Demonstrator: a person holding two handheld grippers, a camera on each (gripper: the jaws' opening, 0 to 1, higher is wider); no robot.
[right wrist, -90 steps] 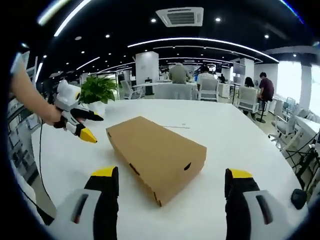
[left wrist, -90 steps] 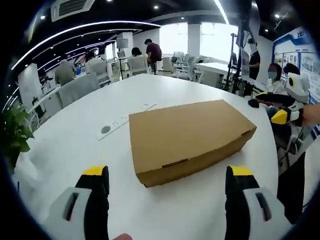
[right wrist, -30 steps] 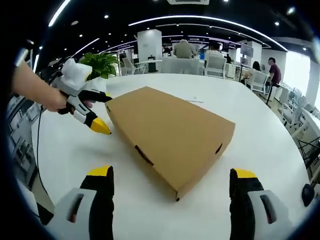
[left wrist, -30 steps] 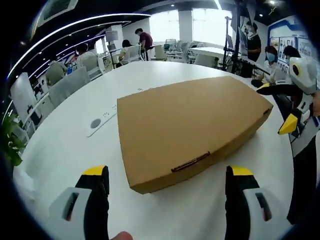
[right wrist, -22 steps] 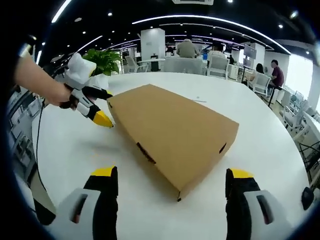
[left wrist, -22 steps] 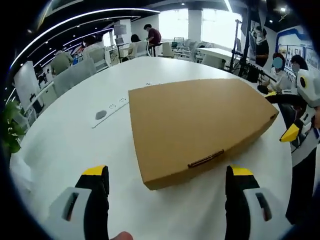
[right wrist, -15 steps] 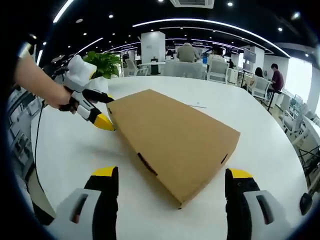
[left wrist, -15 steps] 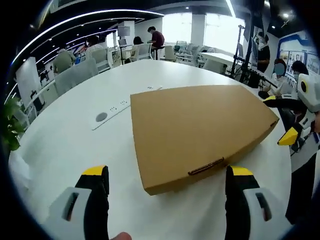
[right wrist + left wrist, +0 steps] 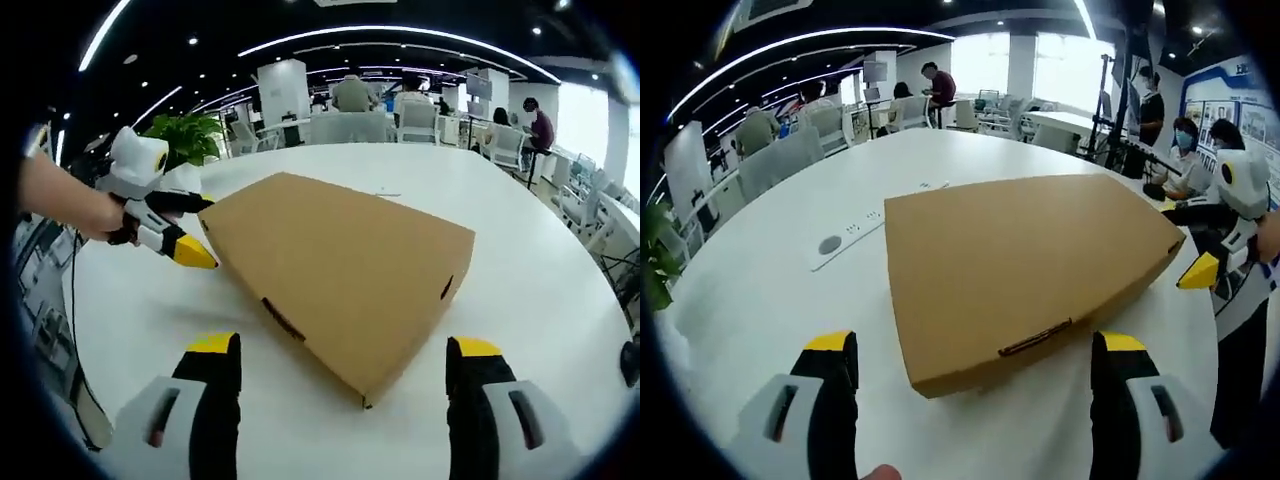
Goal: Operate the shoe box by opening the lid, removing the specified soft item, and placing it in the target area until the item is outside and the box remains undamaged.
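Fingers of left gripper (image 9: 970,385) and right gripper (image 9: 339,385) both spread wide, gripping nothing. Closed cardboard shoe box (image 9: 1025,255) lies flat on white round tabletop (image 9: 760,290), between both grippers, lid down. Potted plant (image 9: 185,135) beyond tabletop edge.

1. Plain brown cardboard shoe box (image 9: 1025,262), long and low, lying flat on the white tabletop (image 9: 780,300).
2. Lid shut, flush over the base; no tears or dents visible.
3. Narrow slot tab on the long side wall (image 9: 283,320), small dark notch on the short end wall (image 9: 445,288).
4. Turned corner-on in the right gripper view, nearest corner pointing forward (image 9: 366,395).
5. Contents hidden.
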